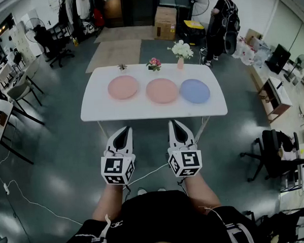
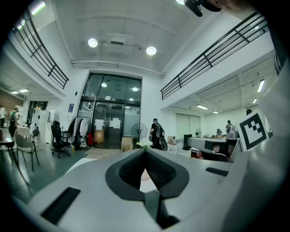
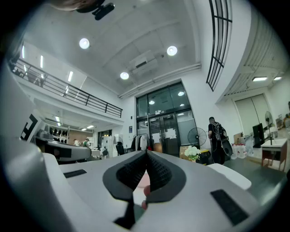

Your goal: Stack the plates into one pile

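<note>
Three plates lie in a row on the white table [image 1: 101,113]: a pink plate [image 1: 123,87] at the left, a second pink plate [image 1: 162,90] in the middle and a blue plate [image 1: 194,91] at the right. My left gripper [image 1: 123,133] and right gripper [image 1: 177,126] hover level in front of the table's near edge, well short of the plates. Both are shut with nothing between the jaws. In the left gripper view the gripper [image 2: 145,151] shows its tips together. The right gripper [image 3: 146,153] looks the same in its own view, with a sliver of pink plate [image 3: 142,182] showing below the tips.
Small flower vases [image 1: 181,53] stand along the table's far edge. A person with a backpack [image 1: 224,23] stands beyond the table by a fan. Office chairs [image 1: 275,150] and desks line both sides, and a cable [image 1: 24,199] runs across the floor at the left.
</note>
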